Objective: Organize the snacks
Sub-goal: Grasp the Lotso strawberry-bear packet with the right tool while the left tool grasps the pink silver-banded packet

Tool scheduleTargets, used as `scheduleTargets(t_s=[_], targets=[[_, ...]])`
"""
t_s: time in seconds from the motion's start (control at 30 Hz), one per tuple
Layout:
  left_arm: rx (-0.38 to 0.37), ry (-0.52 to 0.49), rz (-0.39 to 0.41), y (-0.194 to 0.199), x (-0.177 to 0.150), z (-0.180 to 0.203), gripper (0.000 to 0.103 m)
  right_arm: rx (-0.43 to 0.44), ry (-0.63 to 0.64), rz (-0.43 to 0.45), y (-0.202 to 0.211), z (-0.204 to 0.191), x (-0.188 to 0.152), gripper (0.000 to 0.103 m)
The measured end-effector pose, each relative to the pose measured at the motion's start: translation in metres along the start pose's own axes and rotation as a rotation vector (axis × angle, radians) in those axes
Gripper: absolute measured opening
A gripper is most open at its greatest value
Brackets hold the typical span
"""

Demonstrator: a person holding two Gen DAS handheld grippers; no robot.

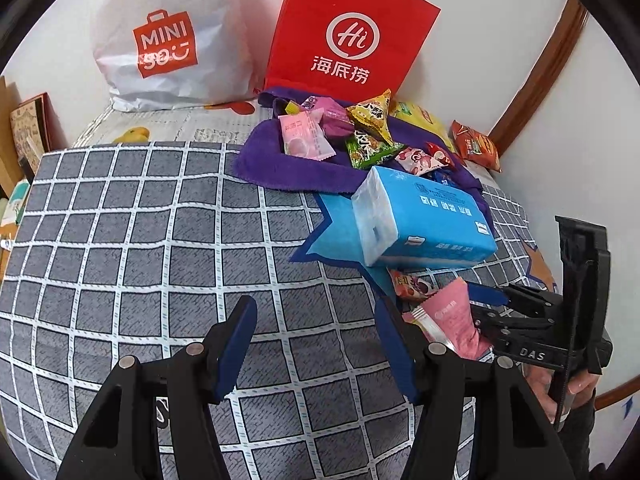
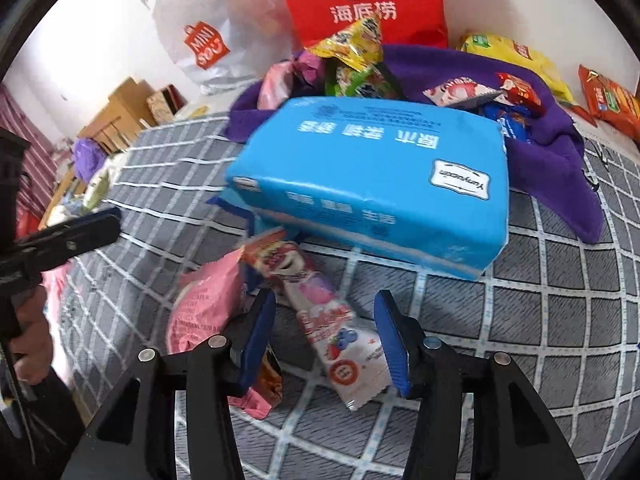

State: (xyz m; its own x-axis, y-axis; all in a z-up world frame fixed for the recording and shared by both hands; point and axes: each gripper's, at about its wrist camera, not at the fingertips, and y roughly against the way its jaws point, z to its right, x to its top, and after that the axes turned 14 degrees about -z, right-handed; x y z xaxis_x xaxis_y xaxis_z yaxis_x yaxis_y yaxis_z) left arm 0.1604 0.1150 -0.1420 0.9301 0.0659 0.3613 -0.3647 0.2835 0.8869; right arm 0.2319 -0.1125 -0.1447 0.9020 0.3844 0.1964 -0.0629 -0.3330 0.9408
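Observation:
Several snack packets [image 1: 360, 136] lie heaped on a purple cloth [image 1: 280, 160] at the back of the checked bed; they also show in the right wrist view [image 2: 352, 60]. A blue tissue pack [image 2: 372, 180] lies in front of it. My right gripper [image 2: 324, 336] is open, its fingers either side of a long white and pink strawberry snack packet [image 2: 332, 328]. A pink packet [image 2: 204, 308] lies just left of it. My left gripper [image 1: 316, 344] is open and empty above the bedspread, left of the pink packet [image 1: 452, 320].
A white Miniso bag [image 1: 164, 40] and a red Haidilao bag [image 1: 348, 32] stand against the back wall. A yellow packet [image 2: 516, 60] and an orange packet [image 2: 612, 96] lie at the far right. Cardboard boxes [image 2: 124, 108] sit beyond the bed's left edge.

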Motion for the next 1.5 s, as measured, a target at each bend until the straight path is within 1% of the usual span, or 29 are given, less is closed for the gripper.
scheduleTargets(t_s=[0.1,0.2,0.3,0.4,0.43,0.47,0.57,0.6,0.73,0.83,0.9,0.97,1.03,1.17,1.2,1.23,1.3,1.33,1.37,1.4,1.43,1.47,1.5], targets=[[-0.002,0.004,-0.002,0.001,-0.002,-0.001,0.059,-0.007,0.038,0.009,0.000,-0.011,0.000,0.051],[-0.001,0.002,0.000,0.005,-0.005,0.000,0.059,-0.050,0.058,-0.002,-0.010,-0.021,0.007,0.051],[0.013,0.001,0.001,0.009,-0.007,0.002,0.059,-0.074,0.051,-0.015,-0.019,-0.020,0.015,0.051],[0.026,-0.006,-0.001,0.011,-0.011,0.006,0.059,-0.065,0.054,-0.028,-0.020,-0.011,0.014,0.051],[0.029,-0.010,-0.001,0.012,-0.012,0.008,0.059,-0.067,0.057,-0.029,-0.019,-0.010,0.012,0.045],[0.033,-0.013,-0.001,0.012,-0.013,0.010,0.059,-0.073,0.055,-0.032,-0.017,-0.008,0.010,0.030],[0.030,-0.016,-0.003,0.012,-0.014,0.016,0.059,-0.066,0.034,-0.028,-0.009,0.000,0.000,0.017],[0.027,-0.018,-0.002,0.012,-0.014,0.019,0.059,-0.069,0.025,-0.017,-0.004,0.002,-0.005,0.015],[0.021,-0.039,-0.007,0.008,-0.015,0.035,0.059,-0.081,-0.034,0.027,0.015,0.013,-0.032,0.015],[0.010,-0.060,-0.015,0.003,-0.016,0.049,0.059,-0.081,-0.123,0.080,0.033,0.031,-0.054,0.015],[-0.004,-0.077,-0.022,-0.003,-0.016,0.058,0.059,-0.112,-0.185,0.113,0.044,0.043,-0.067,0.015],[-0.016,-0.089,-0.030,-0.009,-0.015,0.067,0.059,-0.168,-0.234,0.138,0.051,0.054,-0.079,0.016],[-0.017,-0.100,-0.036,-0.015,-0.013,0.076,0.060,-0.200,-0.246,0.142,0.052,0.060,-0.086,0.018],[0.017,-0.125,-0.059,-0.031,-0.007,0.092,0.064,-0.205,-0.243,0.125,0.043,0.070,-0.089,0.023],[0.032,-0.140,-0.074,-0.037,-0.005,0.097,0.067,-0.209,-0.239,0.123,0.039,0.070,-0.088,0.024],[0.054,-0.155,-0.090,-0.045,-0.004,0.101,0.067,-0.216,-0.232,0.120,0.036,0.069,-0.086,0.029],[0.078,-0.175,-0.108,-0.057,-0.004,0.107,0.067,-0.252,-0.207,0.124,0.027,0.066,-0.080,0.031],[0.073,-0.182,-0.117,-0.062,-0.004,0.109,0.069,-0.273,-0.197,0.131,0.026,0.064,-0.079,0.031],[0.059,-0.190,-0.129,-0.067,-0.005,0.111,0.069,-0.291,-0.190,0.136,0.024,0.062,-0.078,0.031],[0.050,-0.197,-0.144,-0.072,-0.005,0.112,0.067,-0.308,-0.183,0.145,0.022,0.061,-0.077,0.031],[0.057,-0.201,-0.157,-0.077,-0.006,0.113,0.062,-0.320,-0.187,0.152,0.022,0.062,-0.076,0.031],[0.068,-0.204,-0.156,-0.079,-0.006,0.114,0.055,-0.324,-0.200,0.158,0.022,0.065,-0.075,0.031],[0.074,-0.205,-0.150,-0.078,-0.007,0.113,0.045,-0.316,-0.222,0.161,0.023,0.068,-0.073,0.031]])
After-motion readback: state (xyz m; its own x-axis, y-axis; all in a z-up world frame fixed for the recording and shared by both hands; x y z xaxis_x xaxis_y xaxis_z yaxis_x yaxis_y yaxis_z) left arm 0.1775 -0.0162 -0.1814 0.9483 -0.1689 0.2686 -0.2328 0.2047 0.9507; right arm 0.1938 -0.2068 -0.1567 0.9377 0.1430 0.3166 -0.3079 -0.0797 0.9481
